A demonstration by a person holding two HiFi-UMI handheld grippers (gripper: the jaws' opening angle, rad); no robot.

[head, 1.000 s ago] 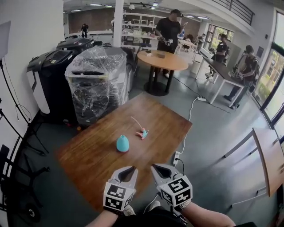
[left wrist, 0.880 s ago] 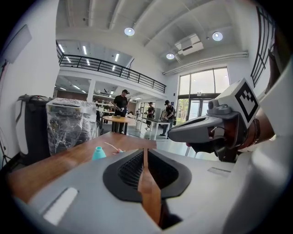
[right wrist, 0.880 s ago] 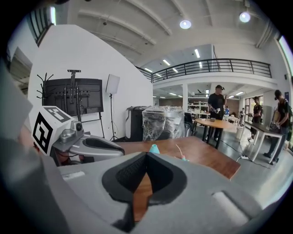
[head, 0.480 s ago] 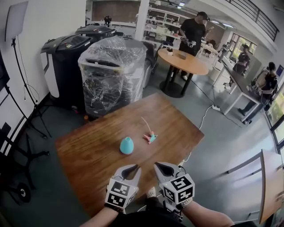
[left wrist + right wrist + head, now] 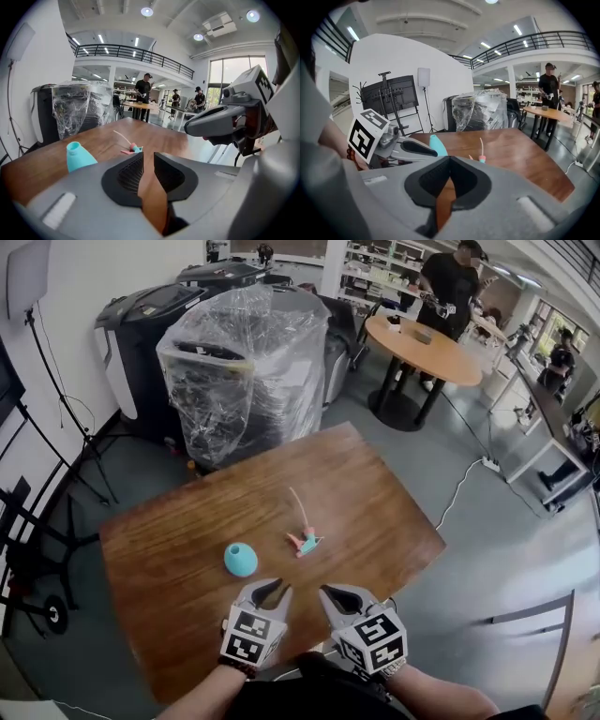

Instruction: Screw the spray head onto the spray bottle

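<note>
A teal spray bottle [image 5: 240, 559] without its head stands upright on the wooden table [image 5: 375, 493]. The spray head [image 5: 304, 541], pink and teal with a thin white tube, lies a little to the bottle's right. Both show in the left gripper view, the bottle [image 5: 78, 156] and the spray head [image 5: 132, 149], and in the right gripper view, the bottle [image 5: 438, 145] and the spray head [image 5: 482, 158]. My left gripper [image 5: 267, 590] hovers at the table's near edge, its jaws opening to a narrow gap [image 5: 148, 157] with nothing between them. My right gripper [image 5: 334, 595] beside it is shut and empty [image 5: 449, 161].
Beyond the table stands a plastic-wrapped bin [image 5: 246, 362] with black machines [image 5: 155, 320] behind it. A round table [image 5: 427, 343] with a person at it is at the back right. Stands and cables line the left wall [image 5: 37, 521]. A white cable [image 5: 459, 498] runs over the floor to the right.
The head view has swung and tipped down, so the table sits more centrally. Bottle and spray head lie as before. The left jaws have parted slightly; both grippers stay at the near edge.
</note>
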